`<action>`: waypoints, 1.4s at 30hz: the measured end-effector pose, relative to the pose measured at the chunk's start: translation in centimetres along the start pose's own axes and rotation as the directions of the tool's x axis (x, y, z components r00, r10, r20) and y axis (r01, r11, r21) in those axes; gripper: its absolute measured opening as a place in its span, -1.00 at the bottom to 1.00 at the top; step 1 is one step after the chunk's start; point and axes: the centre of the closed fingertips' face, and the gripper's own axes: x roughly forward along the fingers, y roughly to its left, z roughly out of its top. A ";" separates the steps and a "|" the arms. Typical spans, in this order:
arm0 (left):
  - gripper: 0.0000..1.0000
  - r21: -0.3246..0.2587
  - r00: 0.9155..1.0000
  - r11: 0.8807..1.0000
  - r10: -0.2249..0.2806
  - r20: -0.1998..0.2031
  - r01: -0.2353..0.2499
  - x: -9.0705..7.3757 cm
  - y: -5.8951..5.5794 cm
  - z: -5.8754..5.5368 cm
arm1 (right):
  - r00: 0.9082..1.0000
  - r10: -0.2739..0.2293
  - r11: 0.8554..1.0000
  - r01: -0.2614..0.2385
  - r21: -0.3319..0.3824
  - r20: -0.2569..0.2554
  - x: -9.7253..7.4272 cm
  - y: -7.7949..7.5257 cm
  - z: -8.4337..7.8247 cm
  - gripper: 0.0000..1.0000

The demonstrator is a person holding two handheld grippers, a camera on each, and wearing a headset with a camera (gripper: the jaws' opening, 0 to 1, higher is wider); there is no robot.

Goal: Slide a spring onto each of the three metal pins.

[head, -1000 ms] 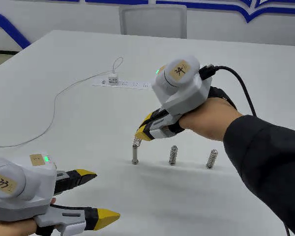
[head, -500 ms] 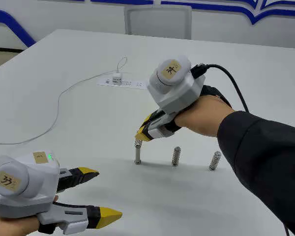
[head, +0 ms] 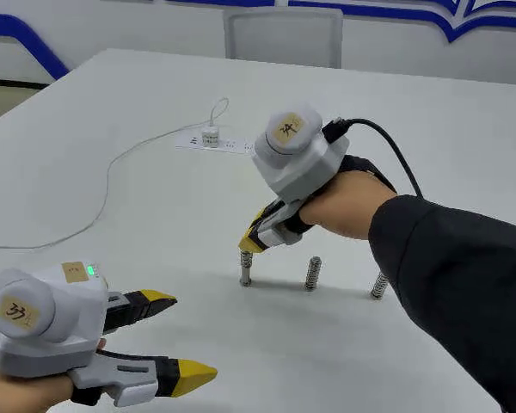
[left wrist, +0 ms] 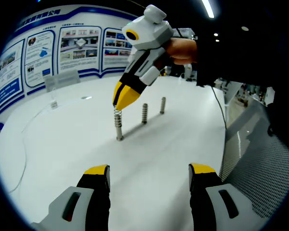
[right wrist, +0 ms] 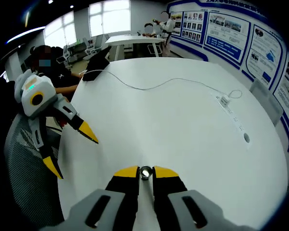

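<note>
On the white worktop (head: 155, 206), the left hand-held gripper (head: 187, 335) gapes wide and empty at seven o'clock from the leftmost upright metal pin (head: 246, 275). The right hand-held gripper (head: 248, 245) pinches the small steel coil spring (head: 245, 257) atop that pin.

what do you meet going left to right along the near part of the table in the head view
left tool → left pin, with its spring high on it → middle pin, sleeved by a spring → right pin, also sleeved, beside the dark sleeve

open table (head: 344, 344) before pins (head: 313, 274), cable (head: 112, 168) far left
</note>
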 end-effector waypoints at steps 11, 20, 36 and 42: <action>0.35 -0.001 1.000 1.000 -0.002 -0.005 0.002 0.1 0.0 -0.1 | 1.000 0.006 1.000 -0.005 0.029 -0.026 1.3 0.0 -1.2 -0.76; 0.35 -0.003 1.000 1.000 -0.001 -0.004 0.001 0.1 0.0 -0.1 | 0.999 0.008 0.999 -0.006 0.043 -0.047 2.3 0.1 -2.0 -0.76; 0.35 -0.001 1.000 1.000 -0.004 -0.004 0.004 0.1 -0.2 0.0 | 1.000 -0.021 0.999 0.022 0.042 -0.013 1.2 0.2 -2.6 -0.69; 0.36 -0.001 1.000 1.000 -0.005 -0.002 0.005 0.1 -0.2 0.0 | 0.999 -0.038 0.998 0.037 0.044 0.023 0.1 0.7 -2.8 -0.64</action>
